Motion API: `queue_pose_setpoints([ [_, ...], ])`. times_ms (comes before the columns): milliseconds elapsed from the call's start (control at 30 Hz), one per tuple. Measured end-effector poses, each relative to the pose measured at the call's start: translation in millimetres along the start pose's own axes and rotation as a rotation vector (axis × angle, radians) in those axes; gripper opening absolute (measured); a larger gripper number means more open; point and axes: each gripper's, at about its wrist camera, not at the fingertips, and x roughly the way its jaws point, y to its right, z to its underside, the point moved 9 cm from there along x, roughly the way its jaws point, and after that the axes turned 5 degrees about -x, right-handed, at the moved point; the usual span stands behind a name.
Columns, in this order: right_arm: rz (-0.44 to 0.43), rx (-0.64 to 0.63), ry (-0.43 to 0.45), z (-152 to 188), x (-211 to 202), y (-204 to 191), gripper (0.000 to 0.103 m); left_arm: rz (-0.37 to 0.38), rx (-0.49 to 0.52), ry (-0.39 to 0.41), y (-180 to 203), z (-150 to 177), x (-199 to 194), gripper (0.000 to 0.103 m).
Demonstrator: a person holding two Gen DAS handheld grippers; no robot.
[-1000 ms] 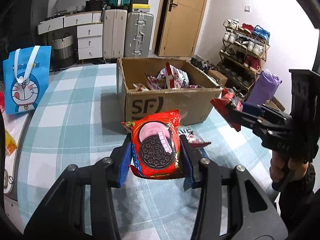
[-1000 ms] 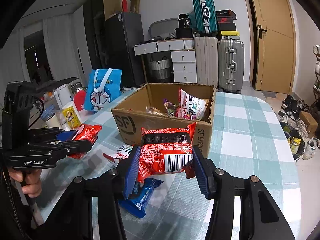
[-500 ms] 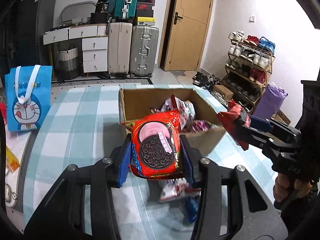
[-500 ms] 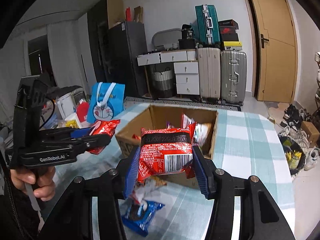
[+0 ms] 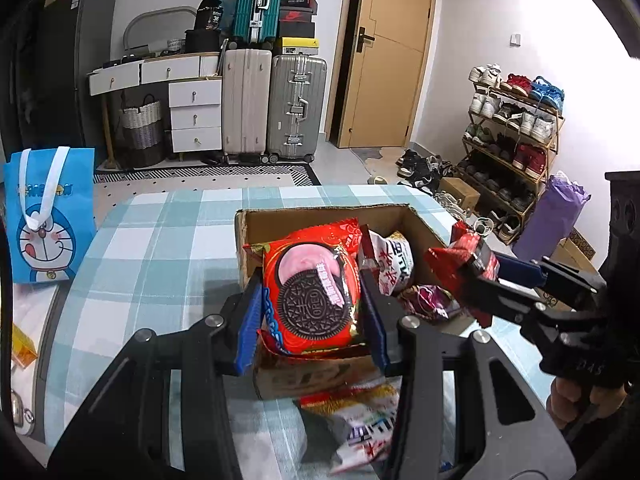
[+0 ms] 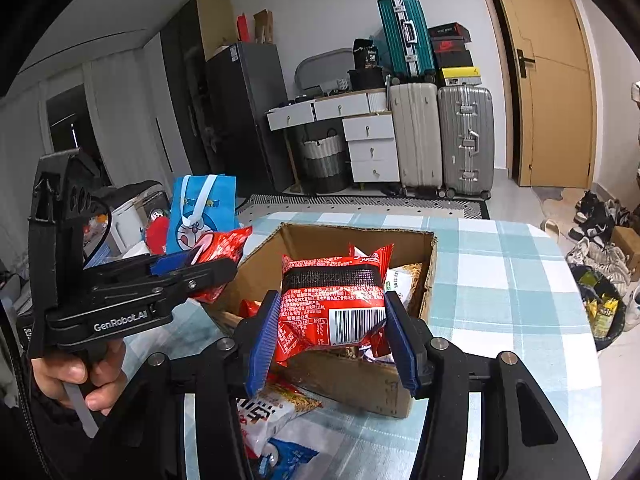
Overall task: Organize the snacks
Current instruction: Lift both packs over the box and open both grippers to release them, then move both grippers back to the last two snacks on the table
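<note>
My left gripper (image 5: 312, 316) is shut on a red Oreo packet (image 5: 310, 292) and holds it over the near edge of the open cardboard box (image 5: 320, 216). My right gripper (image 6: 332, 332) is shut on a second red packet (image 6: 332, 304), barcode side up, above the box (image 6: 352, 236). Each gripper shows in the other's view: the right one (image 5: 476, 276) with its packet, the left one (image 6: 200, 260) likewise. Several snack bags (image 5: 388, 264) lie inside the box.
Loose snack packets (image 5: 360, 420) lie on the checked tablecloth (image 5: 140, 264) in front of the box; a white one (image 6: 272, 412) and a blue one (image 6: 288, 456) show in the right wrist view. A blue Doraemon bag (image 5: 46, 216) stands at the table's left.
Both grippers have risen and moved forward with their packets, from in front of the box to above its opening. The loose packets now lie below and behind them.
</note>
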Motion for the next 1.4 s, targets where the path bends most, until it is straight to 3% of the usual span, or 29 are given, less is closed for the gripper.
queue_pose_setpoints([
  [500,-0.011,0.036,-0.030,-5,43,19,0.052,-0.037,0.013,-0.044,-5,-4,64,0.041],
  [1000,-0.021,0.044,-0.040,-1,59,25,0.053,-0.054,0.034,-0.068,-4,6,94,0.042],
  [1067,-0.015,0.028,-0.027,-3,53,24,0.055,-0.025,0.024,-0.078,-3,6,90,0.052],
  [1133,0.001,0.017,-0.020,-4,46,25,0.062,-0.023,0.024,-0.087,-2,8,84,0.074],
  [1200,0.021,0.019,-0.004,-4,34,28,0.077,-0.003,0.032,-0.074,0,10,73,0.082],
  [1267,0.027,0.045,0.011,-2,22,32,0.099,-0.018,0.047,-0.062,-1,13,61,0.086],
  [1400,0.007,0.071,0.002,12,-1,34,0.102,-0.049,0.030,-0.049,-8,25,34,0.103],
])
